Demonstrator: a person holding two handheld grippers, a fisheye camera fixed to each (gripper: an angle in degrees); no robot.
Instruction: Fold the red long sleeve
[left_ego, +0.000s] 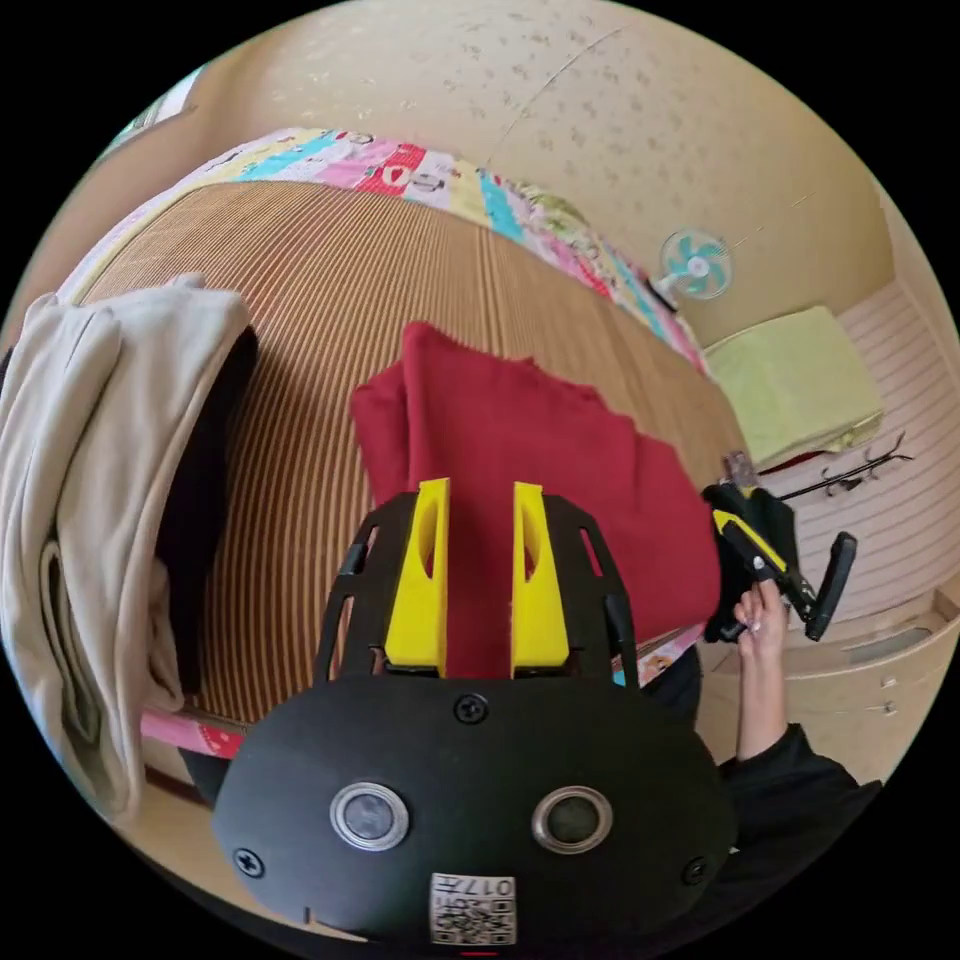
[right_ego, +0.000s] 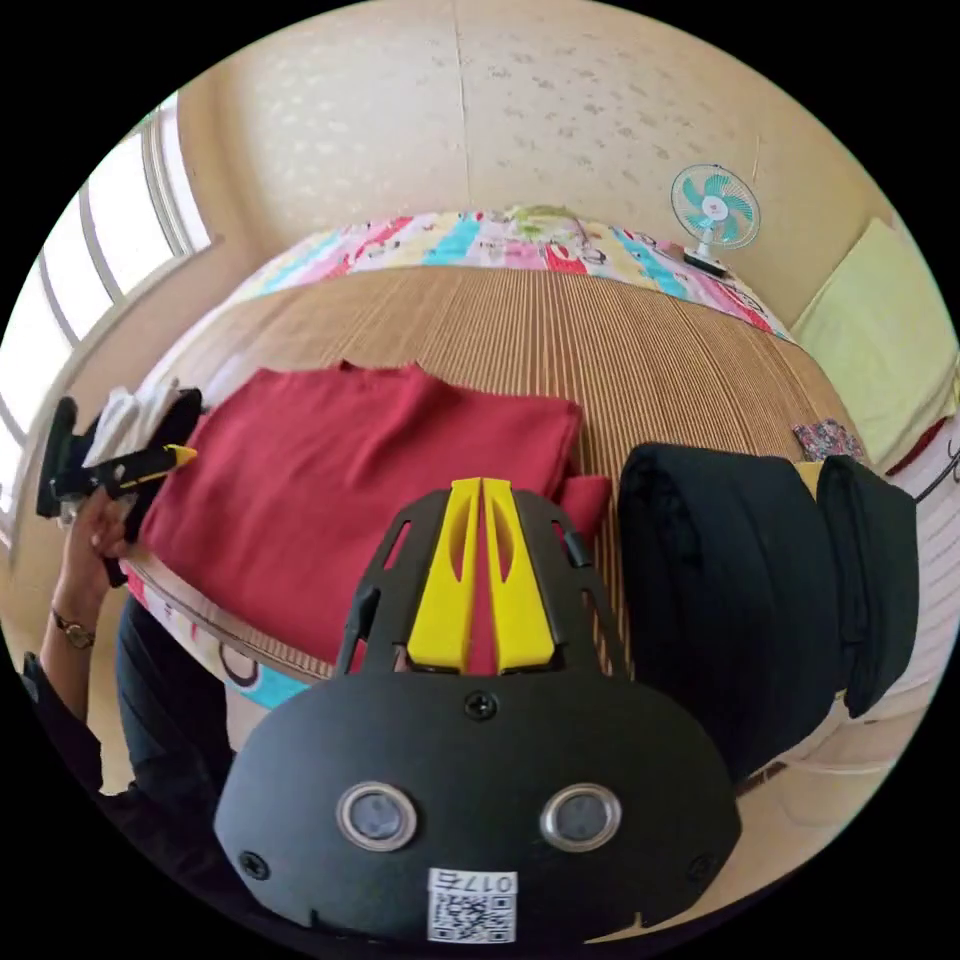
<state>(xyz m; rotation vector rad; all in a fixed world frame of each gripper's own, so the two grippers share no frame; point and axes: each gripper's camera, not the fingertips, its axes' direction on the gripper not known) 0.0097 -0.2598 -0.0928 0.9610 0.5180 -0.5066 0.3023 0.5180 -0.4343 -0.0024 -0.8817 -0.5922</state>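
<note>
Left tool hangs above the red shirt with its yellow jaws parted and nothing between them. Right tool has its jaws nearly together, pinching no cloth. Red shirt lies folded on the striped mat of the bed, between a beige garment and a black bundle.
</note>
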